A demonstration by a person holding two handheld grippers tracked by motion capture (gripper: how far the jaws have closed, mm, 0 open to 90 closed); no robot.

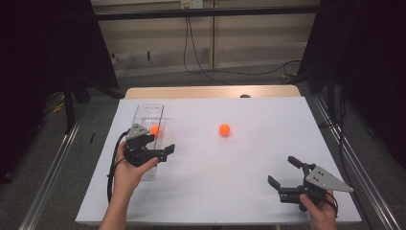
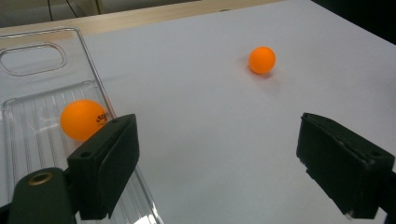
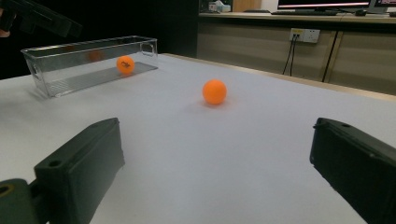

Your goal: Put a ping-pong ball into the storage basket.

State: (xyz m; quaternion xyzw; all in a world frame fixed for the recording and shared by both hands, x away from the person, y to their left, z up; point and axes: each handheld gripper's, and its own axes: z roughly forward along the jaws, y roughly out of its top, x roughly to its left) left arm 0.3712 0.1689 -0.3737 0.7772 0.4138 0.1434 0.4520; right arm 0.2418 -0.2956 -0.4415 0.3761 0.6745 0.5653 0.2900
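The loose orange ball [image 1: 224, 130] lies mid-worktop between both grippers – nearer the left gripper [image 1: 163, 146], whose jaws, like the right gripper's [image 1: 286, 173], stand apart and empty.

Pale panelled wall [image 1: 249, 43] behind grey floor [image 1: 215, 79] (black cable [image 1: 191, 52] trailing), dark curtains [image 1: 57, 48] either side.

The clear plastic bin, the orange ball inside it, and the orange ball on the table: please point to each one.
clear plastic bin [image 3: 84, 77], right gripper view, front wall.
orange ball inside it [image 2: 83, 119], left gripper view, middle.
orange ball on the table [image 1: 224, 130], high view, middle.
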